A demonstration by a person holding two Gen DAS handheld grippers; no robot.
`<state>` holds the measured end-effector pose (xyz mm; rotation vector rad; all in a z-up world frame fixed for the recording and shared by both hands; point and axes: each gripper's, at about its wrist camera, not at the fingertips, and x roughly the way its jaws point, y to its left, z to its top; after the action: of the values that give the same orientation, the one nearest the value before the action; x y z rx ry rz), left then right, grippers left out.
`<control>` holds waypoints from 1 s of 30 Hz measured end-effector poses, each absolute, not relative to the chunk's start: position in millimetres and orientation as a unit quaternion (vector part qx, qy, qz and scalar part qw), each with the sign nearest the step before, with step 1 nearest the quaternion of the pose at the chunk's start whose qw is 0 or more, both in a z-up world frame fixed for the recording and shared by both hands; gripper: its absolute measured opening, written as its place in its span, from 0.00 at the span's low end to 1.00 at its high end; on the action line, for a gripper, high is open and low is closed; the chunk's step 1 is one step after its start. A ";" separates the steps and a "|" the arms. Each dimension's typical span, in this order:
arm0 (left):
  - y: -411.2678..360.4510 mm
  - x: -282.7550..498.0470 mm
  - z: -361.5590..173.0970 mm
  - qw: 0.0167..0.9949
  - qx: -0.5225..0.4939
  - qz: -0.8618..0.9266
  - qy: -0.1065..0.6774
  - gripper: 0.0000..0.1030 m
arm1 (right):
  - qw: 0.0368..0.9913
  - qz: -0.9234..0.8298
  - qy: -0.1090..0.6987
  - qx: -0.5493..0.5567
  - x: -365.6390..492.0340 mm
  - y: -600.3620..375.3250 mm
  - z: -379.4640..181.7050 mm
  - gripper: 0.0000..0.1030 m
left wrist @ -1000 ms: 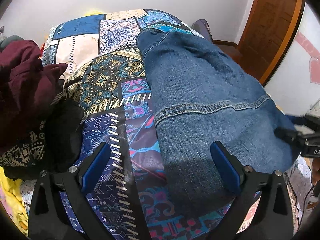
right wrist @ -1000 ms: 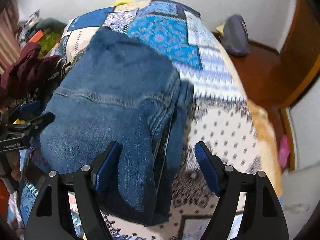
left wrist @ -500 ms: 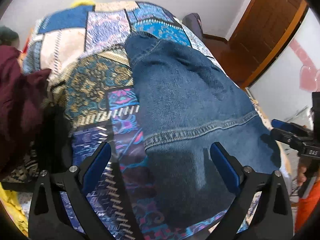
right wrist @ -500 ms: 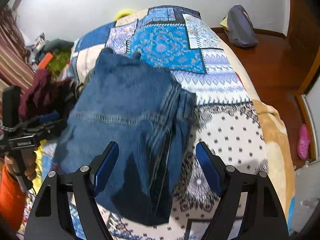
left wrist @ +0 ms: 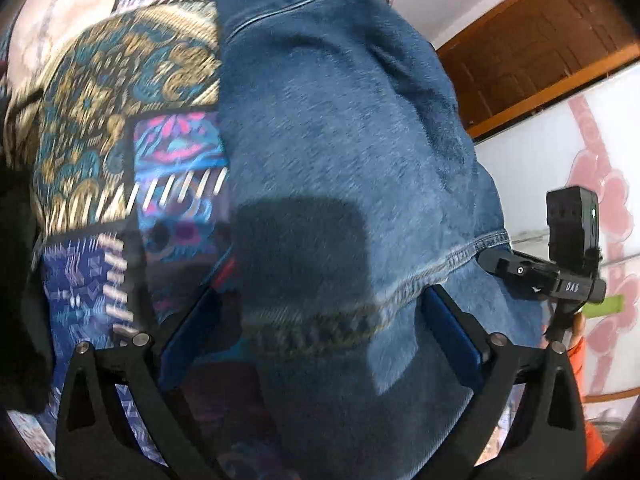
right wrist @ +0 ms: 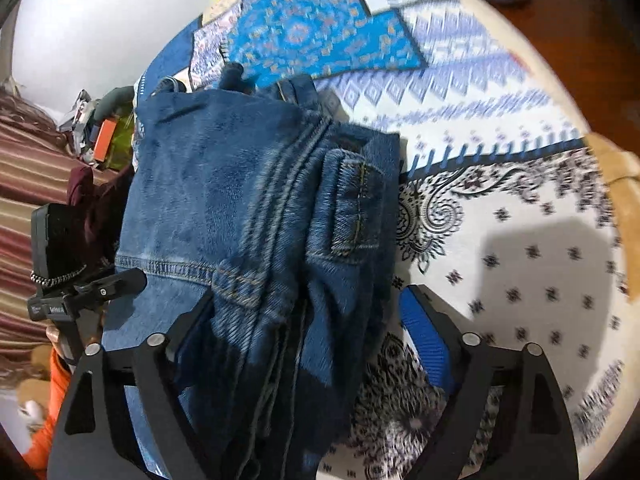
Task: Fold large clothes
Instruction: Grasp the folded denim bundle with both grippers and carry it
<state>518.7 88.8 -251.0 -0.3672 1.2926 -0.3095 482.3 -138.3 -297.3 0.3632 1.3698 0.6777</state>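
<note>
Folded blue jeans (left wrist: 340, 152) lie on a patchwork bedspread (left wrist: 120, 92). My left gripper (left wrist: 320, 328) hangs close over the near left part of the denim, jaws wide apart around a stitched seam, pads not pressing. My right gripper (right wrist: 308, 320) straddles the right folded edge of the jeans (right wrist: 248, 208), where seams and a belt loop show. Its jaws are opening, with denim between them but not clamped. Each view shows the other gripper at the opposite side of the jeans: the right gripper (left wrist: 532, 276) and the left gripper (right wrist: 96, 288).
A maroon garment (right wrist: 86, 188) and dark clothes lie left of the jeans. Clutter (right wrist: 108, 136) sits near the far left of the bed. A wooden door (left wrist: 532, 40) stands at the right. The bedspread (right wrist: 520, 240) extends right of the jeans. An orange sleeve (right wrist: 52, 412) shows low left.
Both grippers have dropped and tilted down toward the jeans, which now fill more of each view. The right jaws stand wider, and denim now lies between both pairs.
</note>
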 end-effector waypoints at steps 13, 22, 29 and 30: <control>96.4 513.9 -230.5 0.783 -0.194 -0.157 0.569 0.61 | 0.711 0.316 0.606 0.168 478.5 -117.3 -276.6 0.52; 109.6 486.3 -164.6 0.804 -0.189 -0.176 0.535 0.38 | 0.750 0.339 0.556 0.114 443.1 -99.0 -201.4 0.31; 137.5 446.3 -71.4 0.847 -0.186 -0.194 0.459 0.37 | 0.788 0.361 0.491 0.088 415.1 -75.3 -119.3 0.30; 145.9 440.1 -55.9 0.853 -0.186 -0.194 0.447 0.36 | 0.793 0.368 0.478 0.087 411.3 -67.8 -102.6 0.30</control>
<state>440.1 145.9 -55.9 -0.3912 0.9409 -0.4081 411.3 -67.8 -102.6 0.1868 1.0275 0.7910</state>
